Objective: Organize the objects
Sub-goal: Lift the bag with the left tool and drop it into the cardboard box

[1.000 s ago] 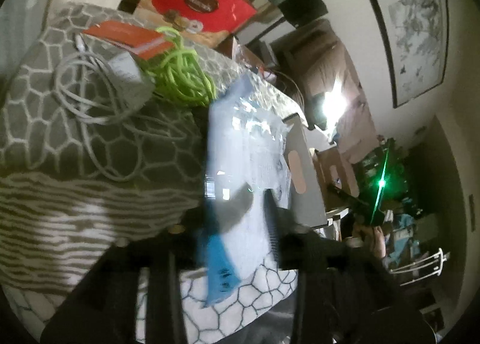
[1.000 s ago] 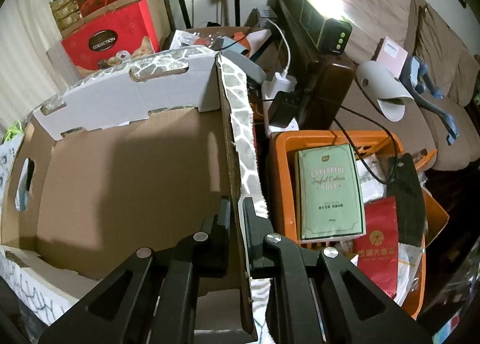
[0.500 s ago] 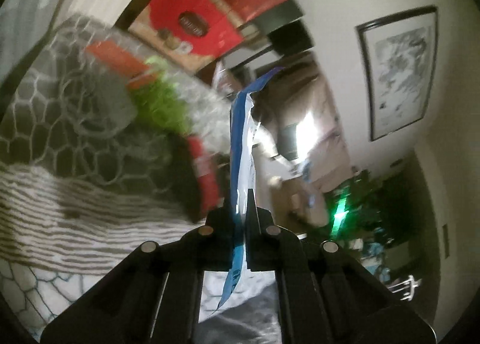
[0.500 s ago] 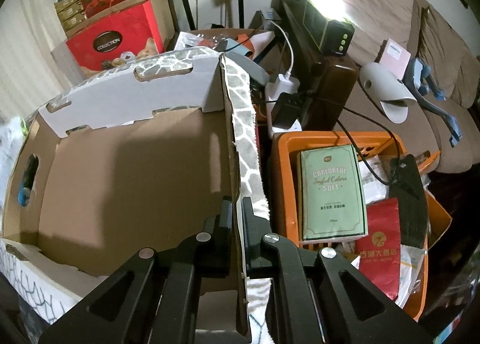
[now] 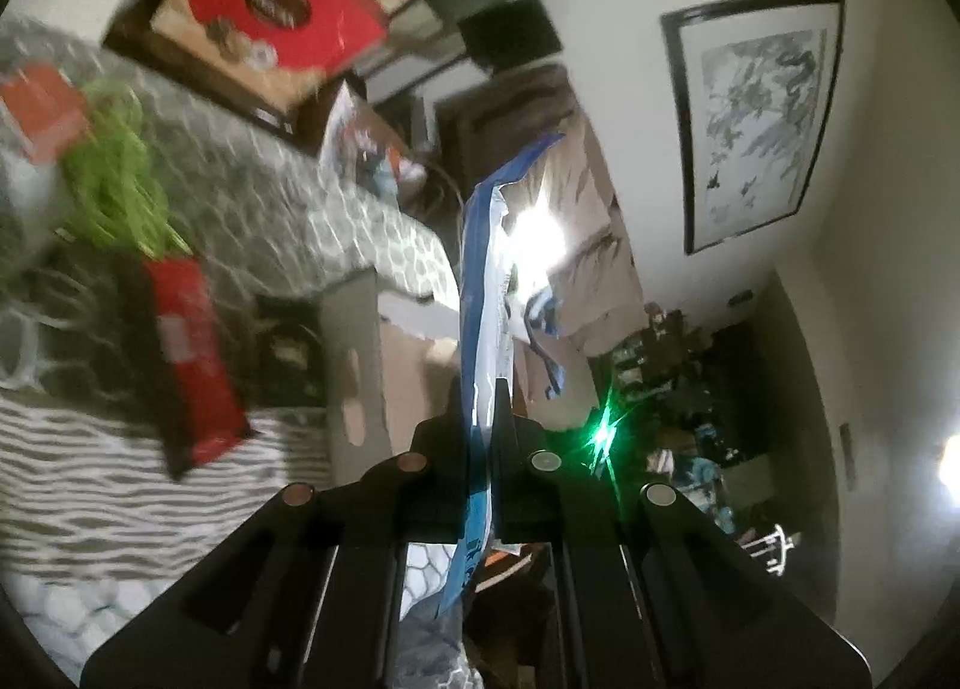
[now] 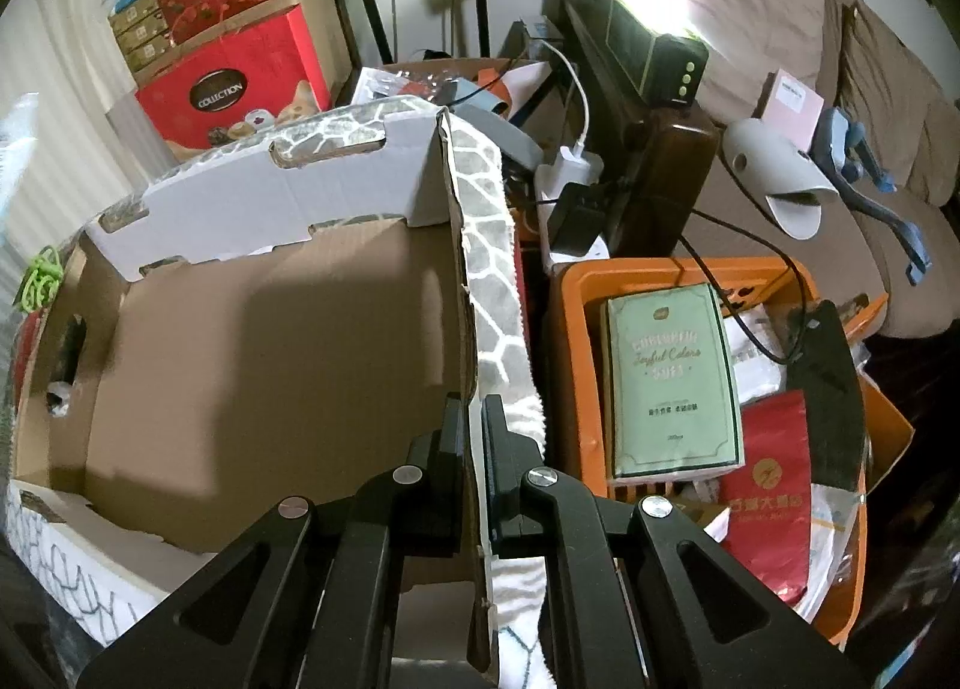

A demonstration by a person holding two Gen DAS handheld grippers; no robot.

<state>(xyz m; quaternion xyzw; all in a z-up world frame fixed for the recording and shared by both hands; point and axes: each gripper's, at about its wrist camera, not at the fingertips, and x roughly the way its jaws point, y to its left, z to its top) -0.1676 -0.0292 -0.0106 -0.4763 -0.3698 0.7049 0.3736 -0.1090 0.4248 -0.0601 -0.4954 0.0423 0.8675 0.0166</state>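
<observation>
Your left gripper (image 5: 480, 395) is clamped on a flat blue-and-white plastic packet (image 5: 480, 293), held edge-on in the air, to the right of the red carton (image 5: 192, 353) on the grey patterned cloth (image 5: 336, 221). Your right gripper (image 6: 474, 419) pinches the side wall of the open brown cardboard box (image 6: 264, 365), just left of the orange plastic crate (image 6: 570, 365) holding a pale green box (image 6: 672, 377).
</observation>
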